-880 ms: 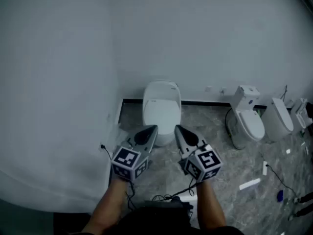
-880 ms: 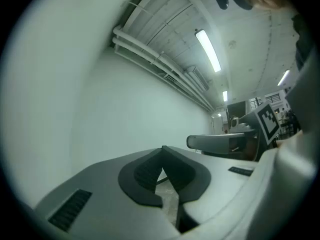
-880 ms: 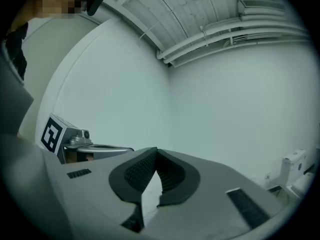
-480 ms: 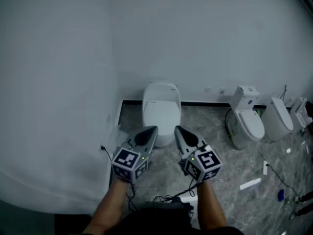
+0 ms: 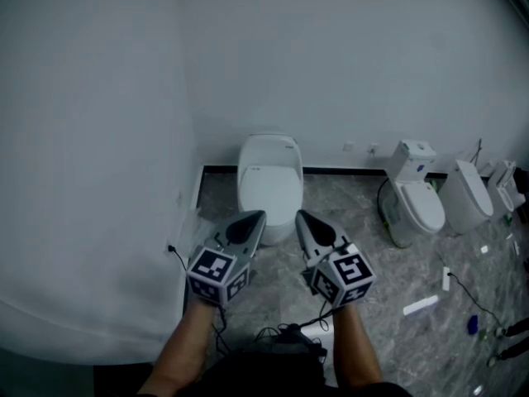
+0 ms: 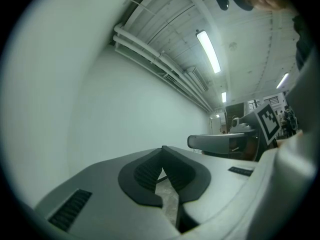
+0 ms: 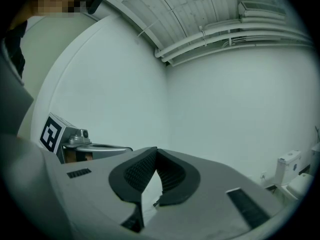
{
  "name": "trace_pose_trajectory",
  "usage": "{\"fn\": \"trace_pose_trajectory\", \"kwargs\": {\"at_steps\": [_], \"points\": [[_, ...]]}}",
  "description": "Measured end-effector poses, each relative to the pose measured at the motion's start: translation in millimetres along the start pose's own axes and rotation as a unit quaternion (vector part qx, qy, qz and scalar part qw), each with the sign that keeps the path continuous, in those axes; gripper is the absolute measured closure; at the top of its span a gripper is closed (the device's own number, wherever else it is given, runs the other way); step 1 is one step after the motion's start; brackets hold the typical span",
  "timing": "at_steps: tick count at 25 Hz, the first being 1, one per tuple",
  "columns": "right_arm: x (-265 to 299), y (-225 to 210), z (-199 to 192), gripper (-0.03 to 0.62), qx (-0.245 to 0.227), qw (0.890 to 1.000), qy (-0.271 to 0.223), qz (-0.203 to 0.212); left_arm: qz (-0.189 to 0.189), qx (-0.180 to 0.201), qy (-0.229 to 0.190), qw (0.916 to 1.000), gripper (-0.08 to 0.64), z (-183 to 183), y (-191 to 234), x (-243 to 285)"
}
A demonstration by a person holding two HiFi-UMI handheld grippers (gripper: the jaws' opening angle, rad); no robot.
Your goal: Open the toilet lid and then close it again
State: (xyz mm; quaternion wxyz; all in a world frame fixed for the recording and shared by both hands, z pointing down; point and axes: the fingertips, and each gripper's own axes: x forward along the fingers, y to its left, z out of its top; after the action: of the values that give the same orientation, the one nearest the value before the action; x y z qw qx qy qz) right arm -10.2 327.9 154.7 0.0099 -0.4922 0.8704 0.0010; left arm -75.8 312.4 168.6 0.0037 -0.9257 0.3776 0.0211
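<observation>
**A:** Toilet (image 5: 270, 180): looks?

**B:** White, one-piece, low and rounded, glossy. Stands in the corner, back against the far wall (image 5: 347, 56), just beside the curved side wall (image 5: 99, 139) on the left.

**A:** Lid (image 5: 269, 195)?

**B:** Down, smooth and unbroken, covering the whole top.

**A:** Anything in the bowl?

**B:** Cannot tell, shut away under the lid.

**A:** Left gripper (image 5: 255, 216)?

**B:** Clenched tip to tip, empty. Held level in front of the toilet, apart from it.

**A:** Right gripper (image 5: 302, 216)?

**B:** Likewise pressed shut on nothing. Level, just beside the left one, also clear of the toilet.

**A:** Toilets, counted?

**B:** Three for certain. First the corner one. Then a second toilet (image 5: 416, 205) with a boxy tank, well off to the right along the same wall. Then a third toilet (image 5: 464, 197) just past that. Beyond those, one more white fixture (image 5: 504, 187) at the picture's edge, too cut off to name.

**A:** Grippers?

**B:** Two, side by side.

**A:** On the floor (image 5: 372, 255)?

**B:** Grey marbled tile. Black cables (image 5: 289, 333) near the feet. Off to the right, one white bar (image 5: 421, 306) and one small blue item (image 5: 472, 324), too small to identify.
</observation>
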Motion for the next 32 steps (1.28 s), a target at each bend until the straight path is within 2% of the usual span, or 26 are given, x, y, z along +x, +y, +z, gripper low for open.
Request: {"fn": "trace_pose_trajectory", "kwargs": {"at_steps": [8,18,24,32], "points": [[20,-35,-19,0.591,0.003,1.0,0.006,0.001,0.003,-0.008,0.016,0.9998,0.554,-23,15,38],[70,-119,-39,0.591,0.017,1.0,0.005,0.022,0.043,-0.014,0.053,0.9976,0.554,-52,51,120],[102,-162,-45,0.591,0.024,0.999,0.016,0.032,0.081,-0.015,0.071,0.9941,0.554,-63,79,155],[139,-188,-66,0.591,0.035,0.998,0.035,0.042,0.107,-0.029,0.098,0.9889,0.554,-88,117,181]]}}
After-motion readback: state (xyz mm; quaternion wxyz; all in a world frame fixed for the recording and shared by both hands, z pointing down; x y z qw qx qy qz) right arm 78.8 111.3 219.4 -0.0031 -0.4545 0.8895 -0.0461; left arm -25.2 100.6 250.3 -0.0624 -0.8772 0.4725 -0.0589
